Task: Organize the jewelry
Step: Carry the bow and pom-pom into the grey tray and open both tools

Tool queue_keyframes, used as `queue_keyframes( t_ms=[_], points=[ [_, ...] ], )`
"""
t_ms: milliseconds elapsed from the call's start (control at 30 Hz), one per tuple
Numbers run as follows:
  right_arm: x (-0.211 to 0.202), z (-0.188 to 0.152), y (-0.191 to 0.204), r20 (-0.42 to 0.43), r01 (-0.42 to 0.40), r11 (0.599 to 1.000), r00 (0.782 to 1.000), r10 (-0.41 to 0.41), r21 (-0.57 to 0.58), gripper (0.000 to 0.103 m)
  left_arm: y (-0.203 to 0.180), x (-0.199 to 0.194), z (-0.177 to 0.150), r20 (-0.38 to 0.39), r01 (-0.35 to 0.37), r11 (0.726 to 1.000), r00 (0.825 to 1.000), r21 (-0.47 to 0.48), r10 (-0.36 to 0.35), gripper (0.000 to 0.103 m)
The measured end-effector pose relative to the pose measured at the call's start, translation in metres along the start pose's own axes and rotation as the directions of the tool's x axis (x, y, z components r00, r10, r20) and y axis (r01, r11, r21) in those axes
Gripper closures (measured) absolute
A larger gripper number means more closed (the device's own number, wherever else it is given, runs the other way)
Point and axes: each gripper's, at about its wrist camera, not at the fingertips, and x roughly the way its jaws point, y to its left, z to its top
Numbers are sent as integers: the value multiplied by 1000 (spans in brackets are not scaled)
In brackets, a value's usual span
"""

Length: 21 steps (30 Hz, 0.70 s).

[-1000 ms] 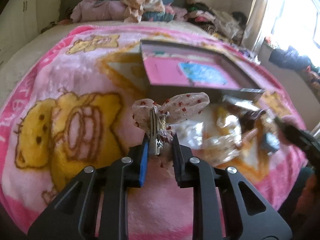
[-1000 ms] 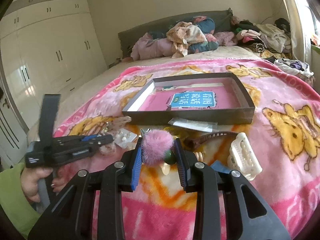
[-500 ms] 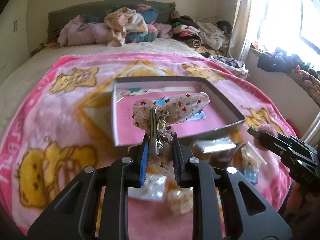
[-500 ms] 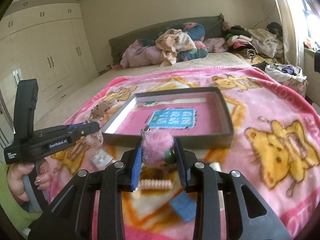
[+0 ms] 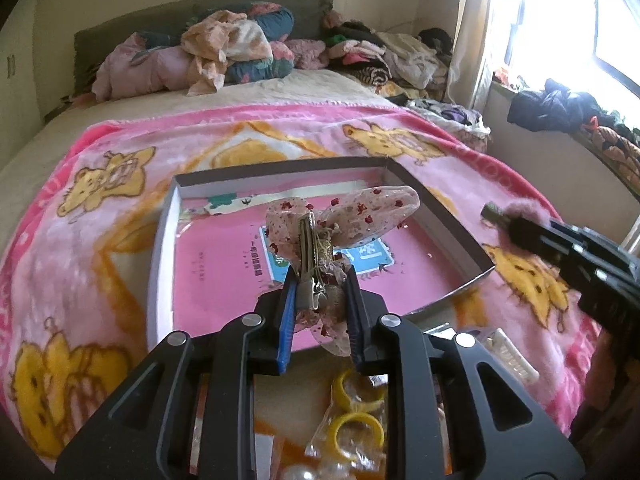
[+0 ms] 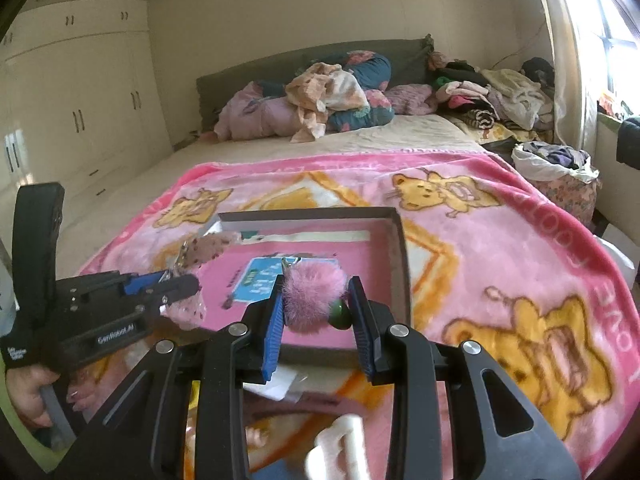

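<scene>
While each gripper's jaws clamp a hair clip, the box (image 5: 162, 240) holds only a pink card (image 5: 224, 276).

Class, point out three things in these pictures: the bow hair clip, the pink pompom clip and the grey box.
bow hair clip (image 5: 362, 216), left wrist view, on its spotted fabric wing.
pink pompom clip (image 6: 314, 296), right wrist view, on its fluffy ball.
grey box (image 5: 160, 248), left wrist view, on its left wall.

A pink bear-print blanket (image 5: 100, 240) covers the bed (image 6: 360, 140), bearing a shallow box (image 5: 160, 248).
</scene>
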Motion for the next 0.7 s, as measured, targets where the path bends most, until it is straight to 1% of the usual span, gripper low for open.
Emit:
queue_keyframes(
  t_ms=[200,300,500,700],
  points=[
    [25,7,-9,-47,1,1000,999,-1,6,73,3,25,0,-41,-12,1000,999,3,12,87],
    [42,6,-13,-85,5,1000,996,-4,11,73,7,35,-1,-57,-24,1000,998,2,25,87],
    [66,-1,-15,-140,8,1000,990,-9,-2,73,15,45,-5,-78,-37,999,996,-10,36,85],
    [79,-7,-16,-174,13,1000,985,-12,2,73,19,47,-10,-89,-39,999,995,-19,37,82]
  ],
)
